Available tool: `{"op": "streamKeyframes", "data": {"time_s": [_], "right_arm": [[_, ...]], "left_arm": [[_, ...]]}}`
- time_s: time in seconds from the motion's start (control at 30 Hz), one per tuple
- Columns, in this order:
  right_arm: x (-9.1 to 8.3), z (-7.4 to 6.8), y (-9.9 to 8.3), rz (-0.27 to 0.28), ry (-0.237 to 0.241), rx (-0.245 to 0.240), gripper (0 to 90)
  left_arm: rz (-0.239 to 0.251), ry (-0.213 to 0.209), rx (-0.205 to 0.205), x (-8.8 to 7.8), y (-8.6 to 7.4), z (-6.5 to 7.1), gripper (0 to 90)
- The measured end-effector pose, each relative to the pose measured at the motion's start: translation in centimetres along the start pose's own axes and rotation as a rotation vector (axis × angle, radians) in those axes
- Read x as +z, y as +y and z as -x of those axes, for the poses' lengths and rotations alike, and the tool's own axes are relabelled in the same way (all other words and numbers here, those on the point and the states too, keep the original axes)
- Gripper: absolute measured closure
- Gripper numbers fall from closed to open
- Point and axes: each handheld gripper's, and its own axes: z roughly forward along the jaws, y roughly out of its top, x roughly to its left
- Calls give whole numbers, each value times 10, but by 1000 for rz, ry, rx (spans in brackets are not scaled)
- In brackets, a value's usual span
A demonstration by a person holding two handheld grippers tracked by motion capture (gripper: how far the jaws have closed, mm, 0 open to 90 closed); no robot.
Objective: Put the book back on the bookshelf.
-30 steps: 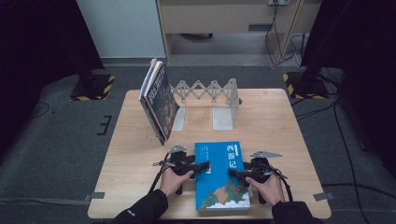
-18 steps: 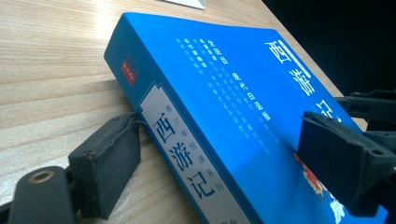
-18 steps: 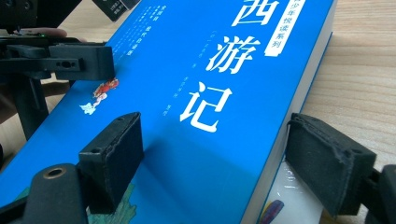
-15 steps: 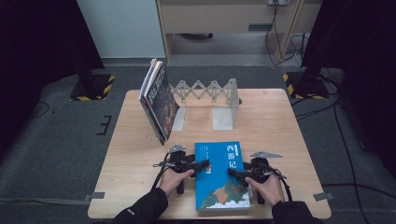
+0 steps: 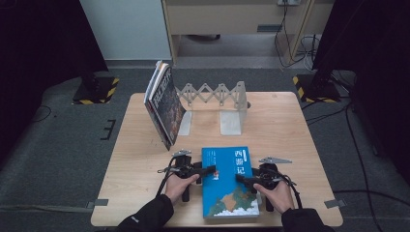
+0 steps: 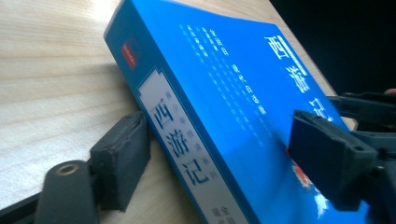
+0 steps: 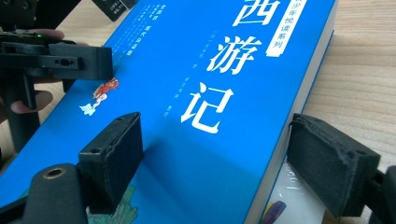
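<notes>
Across the wooden surface (image 5: 290, 125) the layout runs from big to small: a metal expanding book rack (image 5: 212, 99) stands at the far middle, with a couple of dark-covered books (image 5: 164, 106) leaning tilted against its left end, and the blue book (image 5: 229, 186) lies flat near the person's edge, cover up, between both hands. Beneath its right edge something glossy and white shows in the right gripper view, too little of it to name.

At the book's left side, the left gripper (image 5: 205, 170) has its fingers (image 6: 119, 158) straddling the spine: one pad sits low beside the spine at surface level, the other rests over the cover. Those jaws have just been closing on the book between them, though a sliver of gap at the spine suggests the pinch is not yet firm. At the right side, the right gripper (image 5: 244, 179) brackets the page edge, one pad (image 7: 112, 154) on the cover and one just off the fore-edge; its fingers look open rather than clamped.

Judged from this, the work is at an early stage: the book is framed from both sides but neither lifted nor stood up. Left to do, most likely, are a secure grip, raising it, and setting it upright in the rack beside the leaning books
</notes>
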Motion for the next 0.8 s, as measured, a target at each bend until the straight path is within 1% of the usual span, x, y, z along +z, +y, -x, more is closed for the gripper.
{"op": "streamKeyframes", "data": {"time_s": [0.07,0.2,0.3,0.47,0.57,0.63,0.73,0.8], "right_arm": [[0,0,0,0,1,0,187],[0,1,0,0,1,-8,186],[0,1,1,-3,2,-4,189],[2,1,1,4,8,-5,191],[1,1,1,3,10,-3,196],[2,2,1,5,13,-6,199],[2,2,2,5,22,1,201],[2,3,2,4,23,3,202]], "left_arm": [[-6,-2,-10,0,0,0,211],[-41,-19,-46,-2,3,0,255],[-53,-21,-38,-4,5,1,268],[-63,-40,-51,-6,6,0,295],[-58,-63,-42,-8,9,2,327],[-76,-82,-22,-9,13,5,344],[-88,-81,4,-10,16,9,347],[-95,-79,5,-9,16,9,347]]}}
